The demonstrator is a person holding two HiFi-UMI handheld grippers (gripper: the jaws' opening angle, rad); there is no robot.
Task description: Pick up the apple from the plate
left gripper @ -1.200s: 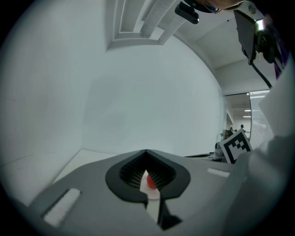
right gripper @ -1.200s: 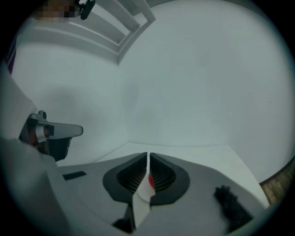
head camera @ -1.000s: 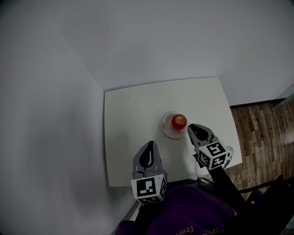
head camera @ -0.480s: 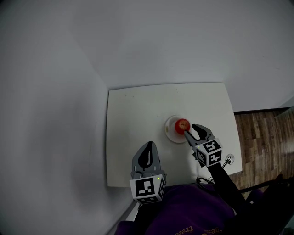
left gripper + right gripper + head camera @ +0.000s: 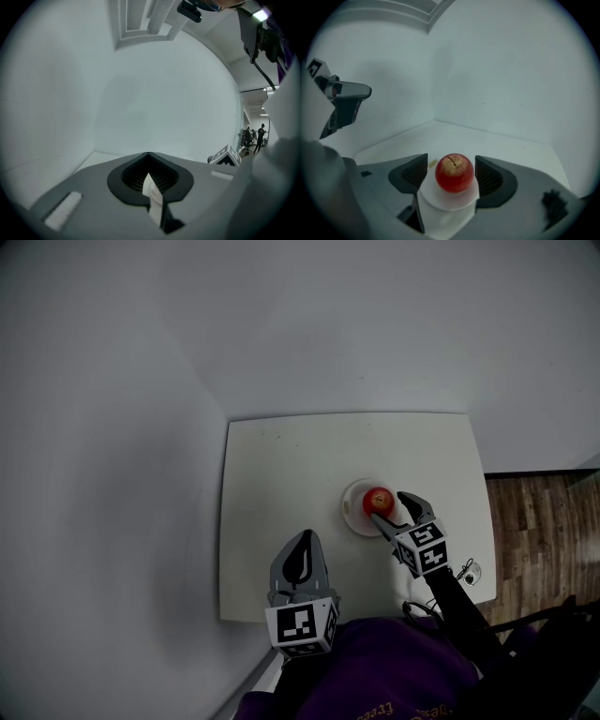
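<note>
The step in hand was judged to be the approach-and-bracket stage of the pick, with the grasp itself not yet made. The apple [image 5: 378, 501] was recorded upright, stem up, on the small white plate [image 5: 352, 521], which stood on the white table [image 5: 281, 465] towards its right side. The right gripper [image 5: 390, 505] was noted pitched downward at the plate's near-right rim, and its jaws had just been opening. In the right gripper view the apple [image 5: 454, 172] was seen between them, roughly centred, with a narrow gap visible on either side, so the fingers were logged as released and nothing was gripped. The left gripper [image 5: 302, 545] was observed parked well apart from the plate, near the table's front edge, with its jaws clenched together on nothing. For the next move, a small further advance was judged useful, so that the pads would meet the apple at its widest part rather than at its near shoulder. An even closing and a straight lift would then be called for. Care was judged necessary that the plate's rim not be caught or dragged by the lower edges of the jaws.
</note>
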